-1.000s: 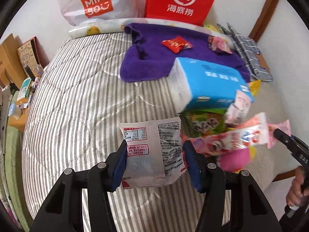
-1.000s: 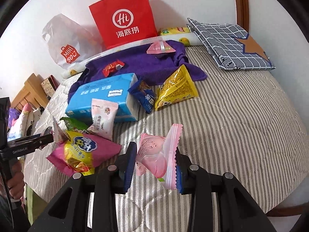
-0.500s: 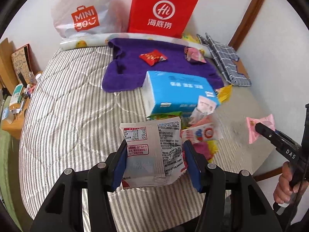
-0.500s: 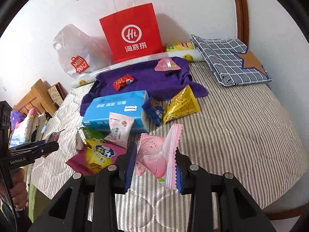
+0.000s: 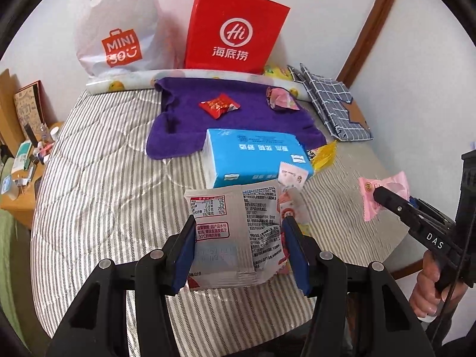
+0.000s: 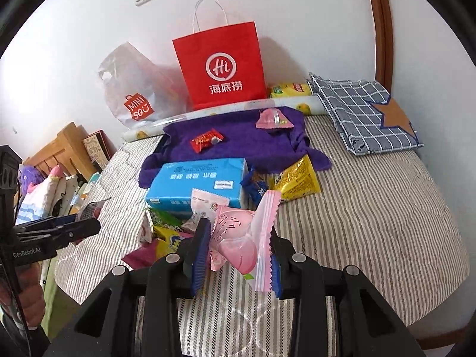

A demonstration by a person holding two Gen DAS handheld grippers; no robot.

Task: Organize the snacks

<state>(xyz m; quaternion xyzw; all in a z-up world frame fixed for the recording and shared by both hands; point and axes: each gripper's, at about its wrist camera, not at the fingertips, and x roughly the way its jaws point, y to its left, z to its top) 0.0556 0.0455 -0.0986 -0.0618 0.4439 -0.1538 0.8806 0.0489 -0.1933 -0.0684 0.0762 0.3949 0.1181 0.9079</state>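
Observation:
My left gripper (image 5: 239, 238) is shut on a white snack packet (image 5: 235, 232) with printed text, held above the striped bed. My right gripper (image 6: 236, 241) is shut on a pink snack packet (image 6: 241, 235), which also shows at the right of the left wrist view (image 5: 383, 193). A purple towel (image 6: 244, 145) at the bed's far side carries a red candy packet (image 6: 206, 140) and a pink packet (image 6: 273, 119). Loose snacks lie near the blue tissue pack (image 6: 199, 181): a yellow packet (image 6: 297, 180), a dark blue packet (image 6: 254, 186) and a white-pink packet (image 6: 208, 205).
A red paper bag (image 6: 221, 68) and a white Miniso bag (image 6: 134, 89) stand against the wall. A folded checked cloth (image 6: 366, 110) lies at the far right. A wooden side table (image 5: 20, 163) with small items is left of the bed (image 6: 372, 208).
Both grippers have pulled back and risen from the bed with their packets still held. The snacks and bags look farther away and lower in both views.

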